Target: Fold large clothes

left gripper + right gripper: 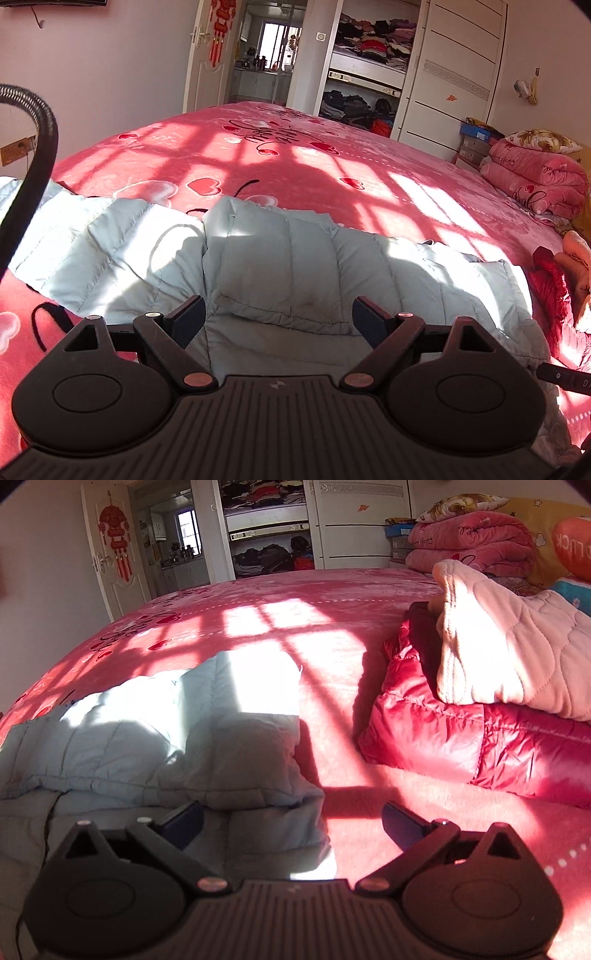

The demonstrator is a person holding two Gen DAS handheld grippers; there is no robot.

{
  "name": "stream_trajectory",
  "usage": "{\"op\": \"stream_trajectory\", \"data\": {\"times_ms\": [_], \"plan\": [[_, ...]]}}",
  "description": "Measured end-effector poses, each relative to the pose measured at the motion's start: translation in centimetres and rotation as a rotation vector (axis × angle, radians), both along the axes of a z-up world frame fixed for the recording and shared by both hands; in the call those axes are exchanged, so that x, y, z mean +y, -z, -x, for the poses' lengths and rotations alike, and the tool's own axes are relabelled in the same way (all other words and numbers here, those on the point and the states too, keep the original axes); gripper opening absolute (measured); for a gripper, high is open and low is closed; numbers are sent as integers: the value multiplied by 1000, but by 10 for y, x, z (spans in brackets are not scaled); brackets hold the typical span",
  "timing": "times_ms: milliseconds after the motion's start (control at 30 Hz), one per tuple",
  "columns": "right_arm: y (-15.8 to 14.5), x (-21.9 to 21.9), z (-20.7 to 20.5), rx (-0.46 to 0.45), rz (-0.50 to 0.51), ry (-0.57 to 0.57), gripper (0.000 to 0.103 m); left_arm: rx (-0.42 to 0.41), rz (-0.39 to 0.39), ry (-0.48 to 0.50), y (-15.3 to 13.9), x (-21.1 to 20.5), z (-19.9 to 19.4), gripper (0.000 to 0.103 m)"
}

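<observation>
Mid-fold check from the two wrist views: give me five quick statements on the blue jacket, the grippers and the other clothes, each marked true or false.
1. The blue jacket lies on the pink bedspread. True.
2. The left gripper is clamped on the jacket. False: its jaws stand wide apart with nothing gripped.
3. The right gripper holds nothing. True: its jaws are open over the jacket's edge and the bedspread.
4. The red jacket lies on top of the blue one. False: it lies apart, to the right, under a pale pink quilted garment.
5. The wardrobe is shut. False: its shelves of clothes are in plain sight.
</observation>
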State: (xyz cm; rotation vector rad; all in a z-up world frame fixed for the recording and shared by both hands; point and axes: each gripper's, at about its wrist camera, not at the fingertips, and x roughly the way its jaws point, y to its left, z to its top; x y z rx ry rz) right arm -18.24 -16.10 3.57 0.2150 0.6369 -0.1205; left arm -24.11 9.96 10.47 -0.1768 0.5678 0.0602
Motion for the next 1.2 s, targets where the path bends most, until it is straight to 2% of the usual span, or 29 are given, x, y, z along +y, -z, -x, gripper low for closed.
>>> {"op": "stream_trajectory", "data": {"times_ms": [167,433,633,733,867,1067,1200], "plan": [[6,20,38,15,57,-59,102,4,21,-17,-5,-1,16,103],[9,57,76,38,35,-122,102,43,70,-47,-10,3,58,103],[-2,66,99,41,-95,-134,102,39,58,-40,-21,1,92,103],[-14,73,112,11,-134,-152,102,18,33,-40,-30,3,109,103],[-38,71,128,-46,-250,-161,102,-17,16,-42,-47,9,124,103],[-73,72,144,-144,-352,-191,102,-71,-4,-62,-77,22,143,103],[-95,85,153,-208,-310,-246,102,-109,-10,-99,-99,37,153,103]]}}
